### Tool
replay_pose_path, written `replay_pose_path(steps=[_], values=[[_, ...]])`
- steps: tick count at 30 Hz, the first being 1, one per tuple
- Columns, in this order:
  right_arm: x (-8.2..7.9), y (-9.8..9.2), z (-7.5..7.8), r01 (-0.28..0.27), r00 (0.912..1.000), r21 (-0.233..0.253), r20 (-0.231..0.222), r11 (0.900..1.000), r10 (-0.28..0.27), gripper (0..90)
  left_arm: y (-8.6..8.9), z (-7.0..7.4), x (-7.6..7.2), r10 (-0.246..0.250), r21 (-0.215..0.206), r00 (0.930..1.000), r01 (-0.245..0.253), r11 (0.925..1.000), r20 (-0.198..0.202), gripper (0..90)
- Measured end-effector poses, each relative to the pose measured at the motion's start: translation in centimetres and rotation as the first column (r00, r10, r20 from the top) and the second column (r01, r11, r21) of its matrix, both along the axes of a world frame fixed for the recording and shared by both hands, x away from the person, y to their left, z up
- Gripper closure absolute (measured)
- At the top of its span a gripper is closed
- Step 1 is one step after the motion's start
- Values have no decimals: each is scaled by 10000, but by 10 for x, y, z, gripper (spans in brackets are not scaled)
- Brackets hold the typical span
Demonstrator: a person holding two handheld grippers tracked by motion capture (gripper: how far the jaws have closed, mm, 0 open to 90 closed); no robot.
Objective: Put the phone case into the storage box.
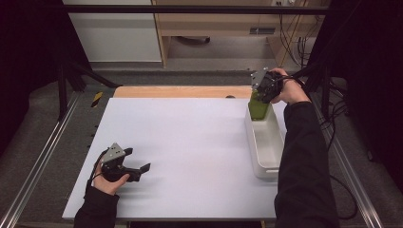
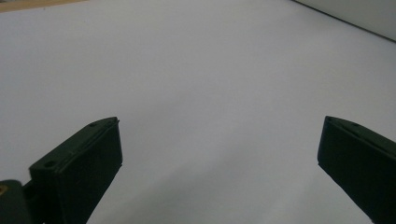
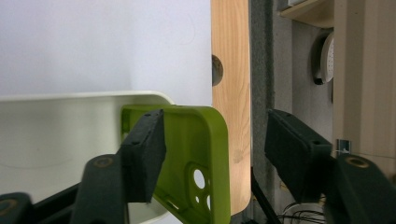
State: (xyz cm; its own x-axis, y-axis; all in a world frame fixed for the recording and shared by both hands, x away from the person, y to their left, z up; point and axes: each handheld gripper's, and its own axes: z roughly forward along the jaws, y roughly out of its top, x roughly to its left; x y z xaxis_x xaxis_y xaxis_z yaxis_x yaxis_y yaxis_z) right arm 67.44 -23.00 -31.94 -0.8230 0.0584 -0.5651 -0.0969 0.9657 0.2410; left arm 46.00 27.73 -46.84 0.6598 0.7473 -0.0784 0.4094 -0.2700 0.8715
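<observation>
Green phone case (image 3: 201,158) propped at far end of white bin (image 1: 266,142), between spread right gripper (image 3: 215,144) jaws, seemingly released. Left gripper (image 2: 219,154) spread, idle. Placement near done; withdrawal left.

The table (image 1: 190,142) is seen from above, facing forward. Its white top is viewed closely from both gripper cameras; the tray (image 3: 70,126) is shared.
</observation>
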Motion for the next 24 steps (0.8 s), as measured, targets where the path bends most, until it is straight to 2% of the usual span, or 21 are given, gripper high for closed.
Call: replay_pose_path(steps=[5, 9, 10, 13, 15, 18, 19, 22, 23, 24], values=[[-4, -3, 10, 449, 9987, 936, 211, 9946, -471, 289, 0, 1, 0, -13, -9, 10000, 13, 10000, 30, 0], [-8, -4, 17, 830, 9959, 1693, 222, 9821, -880, 220, 1, 1, 0, -3, 1, 10000, 3, 10000, 31, 0], [-10, -4, 19, 997, 9943, 2015, 176, 9744, -1054, 200, 1, 1, -1, 1, -2, 10000, -1, 10000, 35, 0], [-16, -5, 24, 1187, 9917, 2461, 181, 9620, -1270, 159, 1, 1, -1, 11, -13, 10000, -11, 10000, 48, 0], [-18, -5, 27, 1421, 9886, 2900, 60, 9464, -1503, 133, 1, 1, -1, 19, -27, 10000, -19, 10000, 53, 0], [-25, -6, 33, 1562, 9853, 3474, 111, 9246, -1706, 99, 1, 1, -1, 58, -37, 10000, -58, 10000, 48, 0], [-28, -6, 36, 1662, 9831, 3752, 92, 9119, -1829, 87, 1, 1, -1, 52, -41, 10000, -52, 10000, 55, 0], [-35, -5, 41, 1800, 9789, 4170, 128, 8909, -2038, 76, 1, 1, -2, -15, -32, 9999, 15, 10000, 120, 0], [-38, -5, 43, 1994, 9746, 4429, 27, 8741, -2237, 66, 1, 1, -2, -17, -42, 9999, 17, 10000, 117, 0], [-39, -5, 44, 2047, 9730, 4548, 19, 8668, -2307, 63, 1, 1, -2, -31, -42, 9999, 31, 10000, 118, 0]])
